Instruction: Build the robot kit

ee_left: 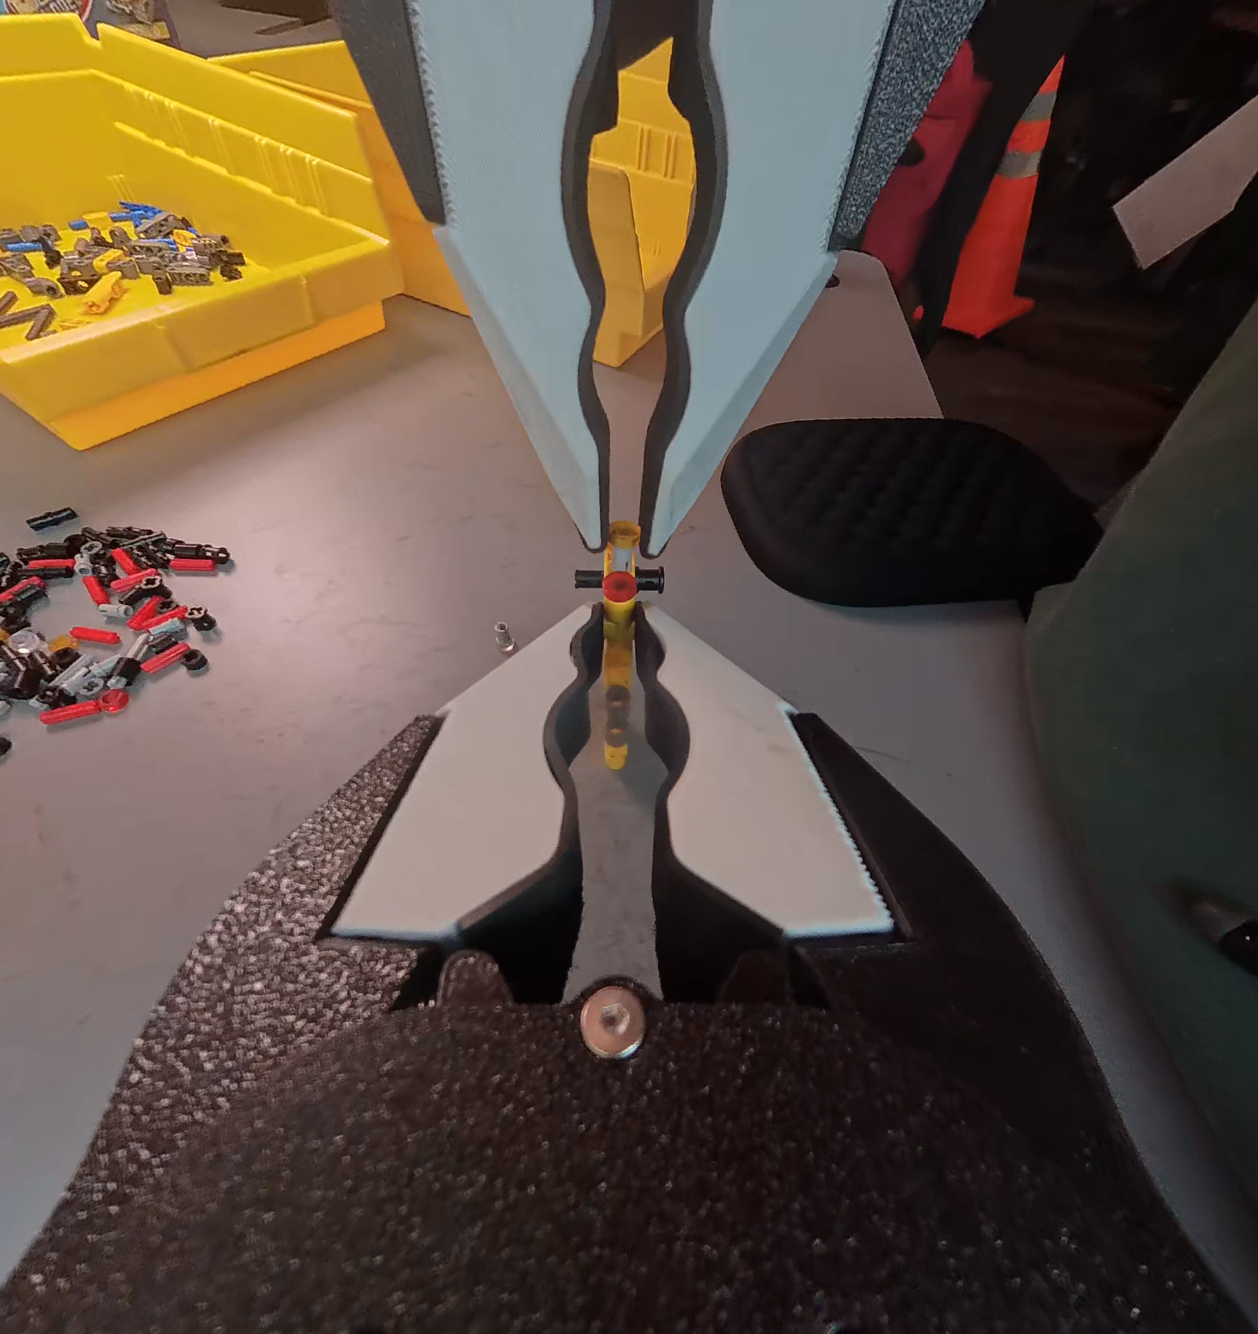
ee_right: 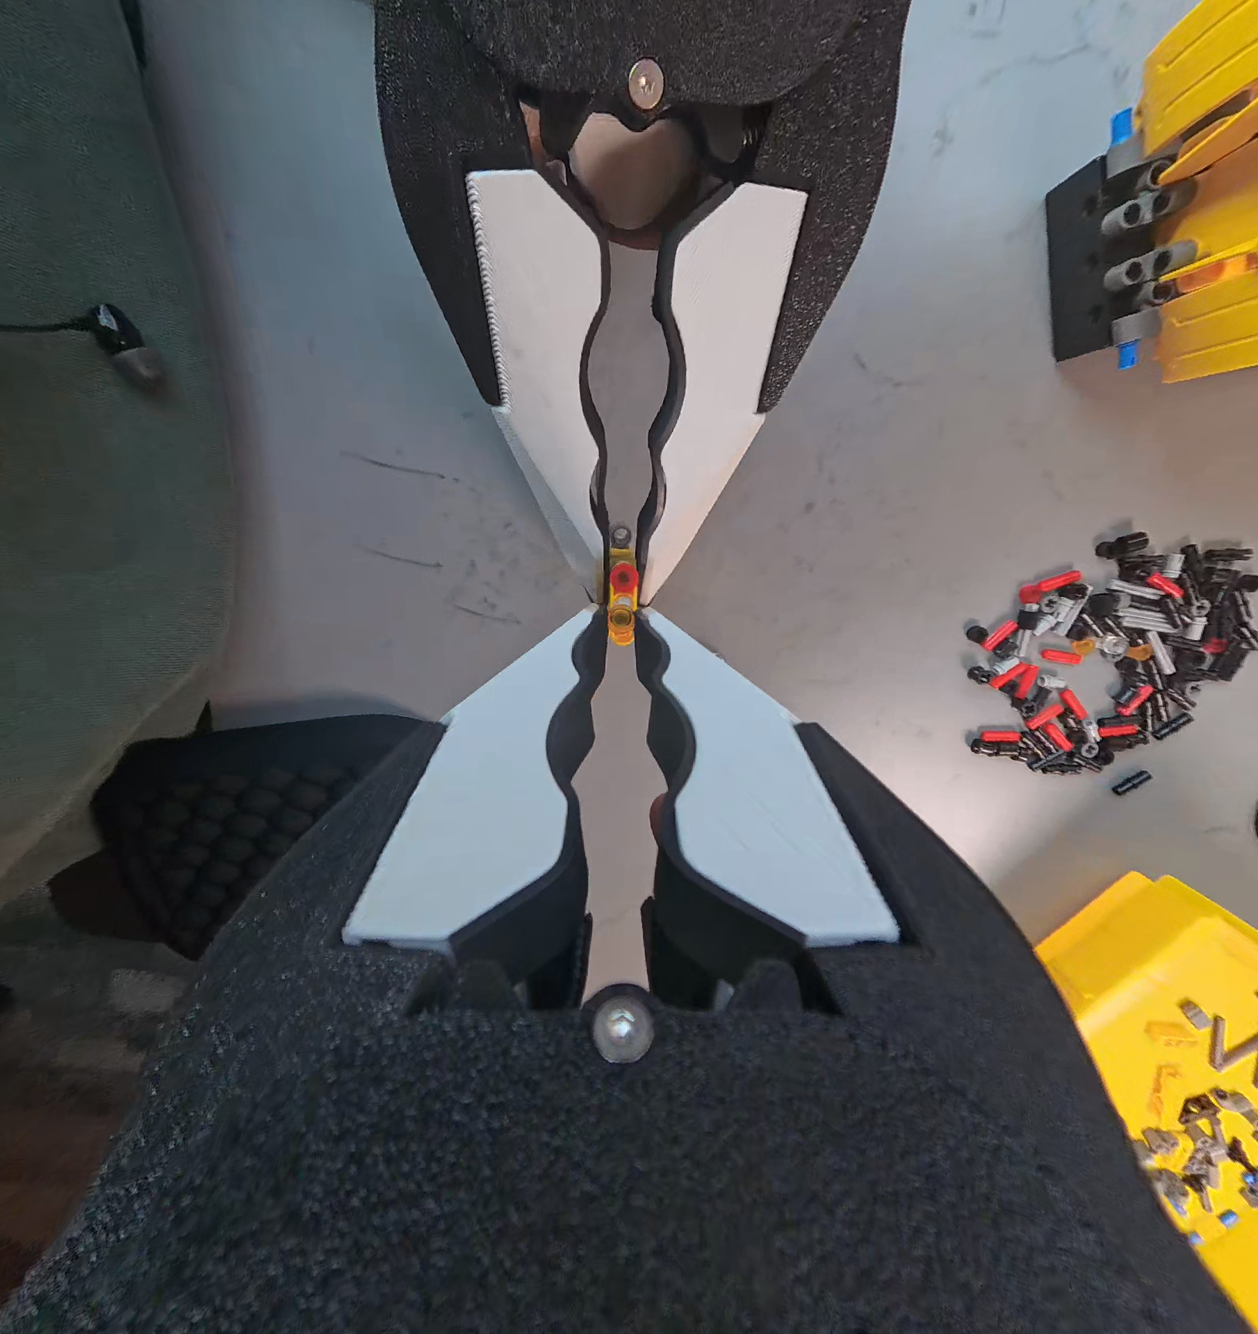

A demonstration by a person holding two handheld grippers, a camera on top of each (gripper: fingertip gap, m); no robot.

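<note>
Claws meet tip to tip above the counter (ee_left: pixel 366 520) | your left claw (ee_left: pixel 617 621) pinches the yellow beam (ee_left: pixel 617 664) | your right claw (ee_right: pixel 620 626) is closed on its orange-capped end | red stud (ee_left: pixel 617 585) and black cross pin (ee_left: pixel 587 576) already seated | loose-parts pile (ee_left: pixel 84 621) untouched.

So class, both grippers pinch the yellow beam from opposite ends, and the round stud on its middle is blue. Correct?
Not quite: the stud is red, as the left wrist view shows. The rest holds: the left gripper and right gripper pinch the yellow beam from opposite ends.
</note>
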